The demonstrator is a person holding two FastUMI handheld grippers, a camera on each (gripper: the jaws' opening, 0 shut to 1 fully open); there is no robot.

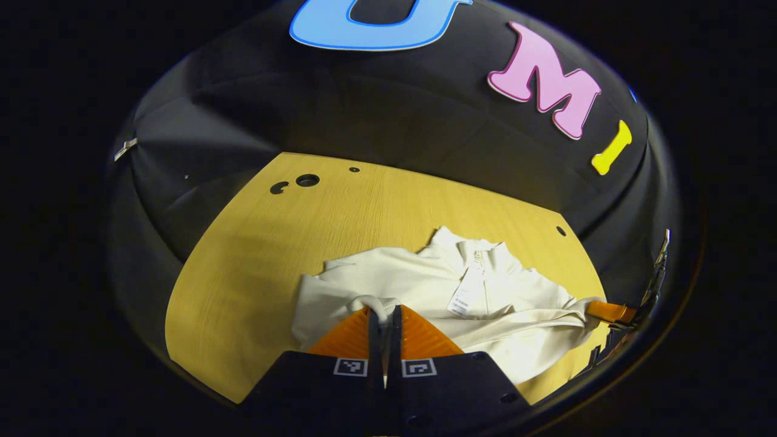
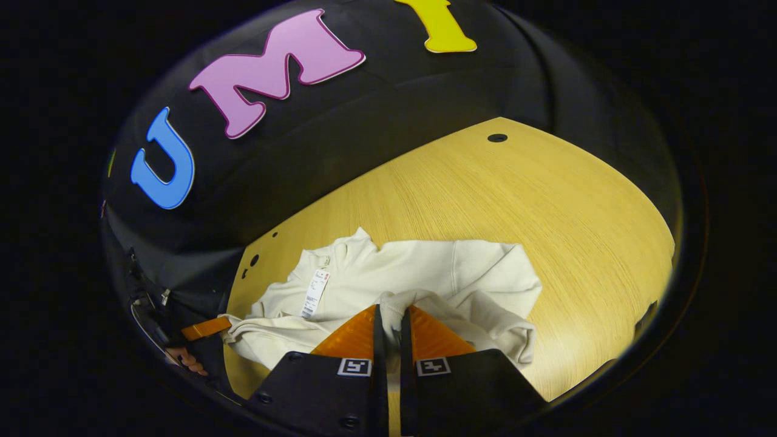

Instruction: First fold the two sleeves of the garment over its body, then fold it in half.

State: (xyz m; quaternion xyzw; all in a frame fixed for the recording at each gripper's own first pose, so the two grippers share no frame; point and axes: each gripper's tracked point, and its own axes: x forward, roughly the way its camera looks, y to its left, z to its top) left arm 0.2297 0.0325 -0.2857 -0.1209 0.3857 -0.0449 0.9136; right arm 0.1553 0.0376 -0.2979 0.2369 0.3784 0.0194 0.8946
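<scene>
In the left gripper view, the left claw (image 1: 383, 315) is closed on a cuff of the cream garment (image 1: 425, 285), which lies crumpled on the wooden bench (image 1: 255, 261); a tag (image 1: 465, 294) hangs below its collar. In the right gripper view, the right claw (image 2: 388, 318) pinches another fold of the garment (image 2: 425, 267); the left claw (image 2: 206, 328) shows at the far edge, touching a sleeve.

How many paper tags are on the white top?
1. A paper tag hangs by the collar of the white top on the table; others may hide in folds.
</scene>
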